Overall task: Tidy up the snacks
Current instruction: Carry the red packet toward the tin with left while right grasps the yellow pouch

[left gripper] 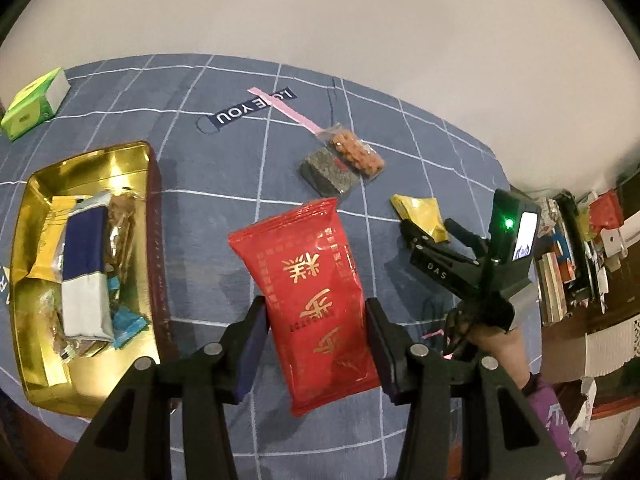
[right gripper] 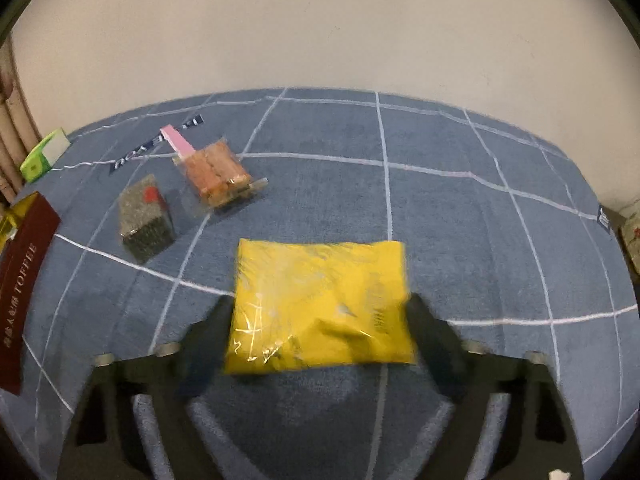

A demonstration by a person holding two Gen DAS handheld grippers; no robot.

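My left gripper (left gripper: 316, 330) is shut on a red snack packet (left gripper: 310, 292) with gold lettering, held above the blue checked cloth. A gold tin (left gripper: 132, 160) at the left holds several snack packets. My right gripper (right gripper: 320, 320) is shut on a yellow snack packet (right gripper: 320, 304); it also shows in the left wrist view (left gripper: 420, 212), held by the right gripper (left gripper: 434, 228). A grey-green block snack (left gripper: 330, 174) (right gripper: 146, 218) and a clear bag of orange snacks (left gripper: 356, 154) (right gripper: 218, 178) lie side by side on the cloth.
A green tissue pack (left gripper: 34, 104) (right gripper: 42, 156) lies at the cloth's far left. The tin's dark red side (right gripper: 24, 292) shows at the left edge. A pink strip (left gripper: 286, 112) lies by the orange bag. Shelves of books (left gripper: 580, 264) stand at the right. A wall is behind.
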